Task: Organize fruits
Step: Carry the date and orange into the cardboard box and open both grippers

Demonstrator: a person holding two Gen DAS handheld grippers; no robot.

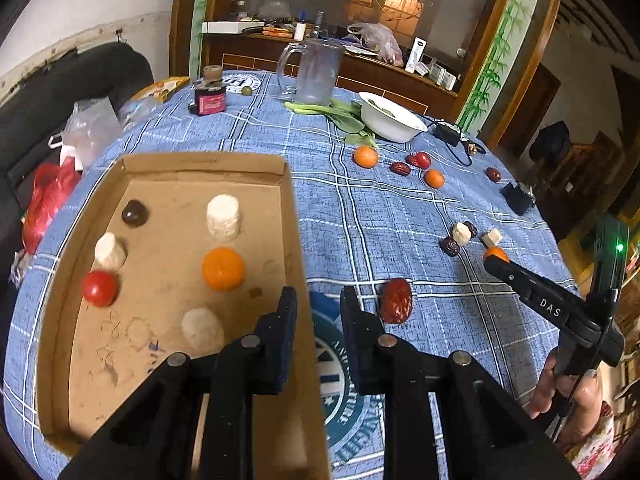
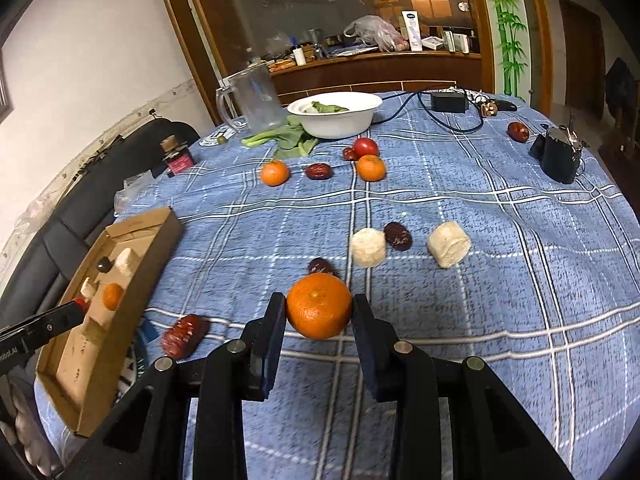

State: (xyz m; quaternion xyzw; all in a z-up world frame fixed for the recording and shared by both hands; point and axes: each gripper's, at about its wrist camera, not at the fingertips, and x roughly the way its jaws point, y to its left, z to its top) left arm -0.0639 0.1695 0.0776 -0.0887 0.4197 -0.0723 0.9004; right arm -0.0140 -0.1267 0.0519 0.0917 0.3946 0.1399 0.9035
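My right gripper (image 2: 319, 312) is shut on an orange tangerine (image 2: 319, 305), held just above the blue checked tablecloth; it also shows in the left wrist view (image 1: 495, 255). My left gripper (image 1: 318, 300) is open and empty, straddling the right wall of the cardboard box (image 1: 291, 216). The box holds a tangerine (image 1: 223, 268), a tomato (image 1: 100, 288), a dark fruit (image 1: 135, 213) and three white cylinders. A red date (image 1: 396, 300) lies just right of the left gripper. Loose tangerines (image 2: 274, 172), dates (image 2: 319, 171), a tomato (image 2: 366, 146) and white cylinders (image 2: 368, 247) lie on the cloth.
A white bowl (image 2: 340, 118) with greens, a clear plastic mug (image 2: 256, 98), a small pink jar (image 2: 178, 158), a black adapter with cable (image 2: 448, 102) and a black device (image 2: 558, 154) stand at the far side. A dark sofa lies left of the table.
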